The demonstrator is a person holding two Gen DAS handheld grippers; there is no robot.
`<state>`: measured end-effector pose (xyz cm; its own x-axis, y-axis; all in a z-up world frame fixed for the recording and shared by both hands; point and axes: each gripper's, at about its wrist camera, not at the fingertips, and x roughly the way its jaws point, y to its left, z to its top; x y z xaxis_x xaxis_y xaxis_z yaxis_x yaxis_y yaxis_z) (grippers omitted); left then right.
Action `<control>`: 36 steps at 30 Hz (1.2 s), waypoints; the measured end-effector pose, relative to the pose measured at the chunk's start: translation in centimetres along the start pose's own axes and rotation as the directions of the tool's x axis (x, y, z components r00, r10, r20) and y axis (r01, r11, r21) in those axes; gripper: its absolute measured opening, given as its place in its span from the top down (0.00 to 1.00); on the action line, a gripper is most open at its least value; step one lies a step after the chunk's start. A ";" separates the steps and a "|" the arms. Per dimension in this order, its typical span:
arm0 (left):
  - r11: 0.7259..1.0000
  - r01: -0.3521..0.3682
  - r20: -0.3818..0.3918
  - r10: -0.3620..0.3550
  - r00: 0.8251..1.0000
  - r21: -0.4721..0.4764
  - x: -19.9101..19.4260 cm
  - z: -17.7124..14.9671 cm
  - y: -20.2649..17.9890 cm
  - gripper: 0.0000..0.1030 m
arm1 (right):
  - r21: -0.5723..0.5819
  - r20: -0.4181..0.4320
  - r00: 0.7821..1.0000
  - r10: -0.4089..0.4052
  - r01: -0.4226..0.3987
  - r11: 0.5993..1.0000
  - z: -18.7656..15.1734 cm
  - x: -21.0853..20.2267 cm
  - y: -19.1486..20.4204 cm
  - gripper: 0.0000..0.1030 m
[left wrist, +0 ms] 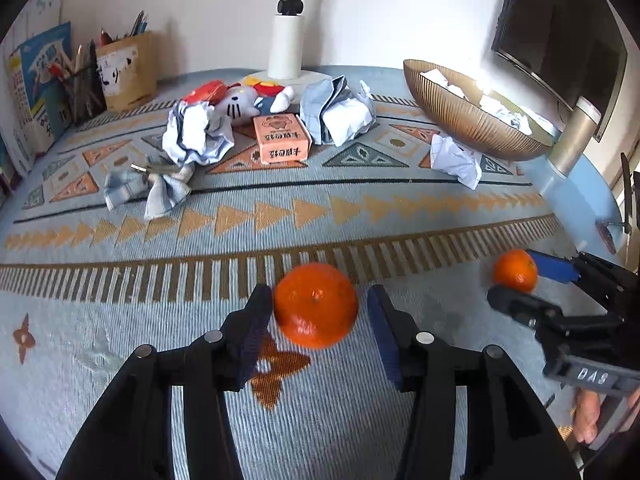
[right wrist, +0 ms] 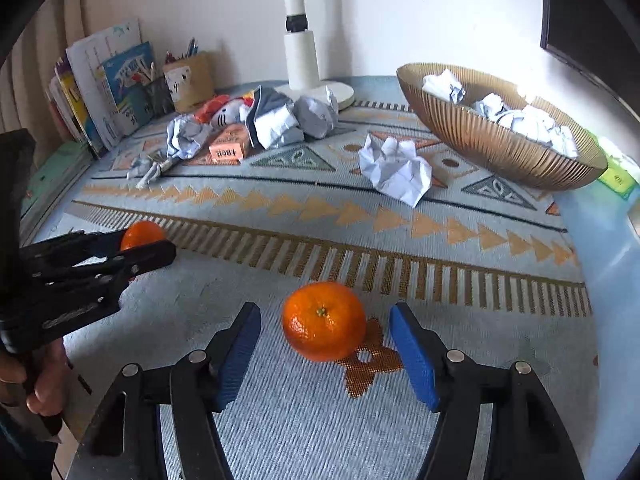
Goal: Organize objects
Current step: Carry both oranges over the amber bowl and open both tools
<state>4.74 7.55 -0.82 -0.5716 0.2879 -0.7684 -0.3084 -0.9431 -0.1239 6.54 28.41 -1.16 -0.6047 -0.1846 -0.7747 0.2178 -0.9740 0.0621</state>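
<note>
Two tangerines on the patterned surface [right wrist: 440, 240], one framed by each claw. Left claw [left wrist: 318, 320] spread, its tangerine [left wrist: 316, 304] between the pads, left pad about touching. Right claw [right wrist: 325, 350] spread, its tangerine [right wrist: 324, 320] centred, clear of both pads (near-round, no long axis). Bowl [right wrist: 492, 148] far right, nearer the right claw

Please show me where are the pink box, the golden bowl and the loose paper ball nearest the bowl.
pink box [left wrist: 282, 141]: left wrist view, on its top face.
golden bowl [right wrist: 492, 142]: right wrist view, on its ribbed outer wall.
loose paper ball [right wrist: 396, 168]: right wrist view, on its crumpled middle.
</note>
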 end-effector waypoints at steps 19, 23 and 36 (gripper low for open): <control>0.986 0.141 0.186 -0.157 0.970 0.093 -2.8 14.2 -9.1 0.66 | 0.098 0.293 0.951 -0.102 0.076 0.992 8.3 -10.9 -8.2 0.64; 0.977 0.177 0.230 -0.199 0.953 0.116 -0.6 19.2 -12.3 0.66 | 0.230 0.360 0.916 -0.177 0.096 0.968 13.6 -12.8 -13.4 0.64; 0.964 0.264 0.207 -0.263 0.942 0.023 5.3 22.8 -12.6 0.15 | 0.428 0.227 0.969 -0.102 -0.005 0.904 20.3 -4.6 -20.8 0.53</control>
<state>-11.72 24.77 10.96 -0.6150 0.5539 -0.5613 -0.4661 -0.8295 -0.3077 -10.77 46.89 13.83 -0.7819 -0.1090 -0.6138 -0.1278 -0.9357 0.3288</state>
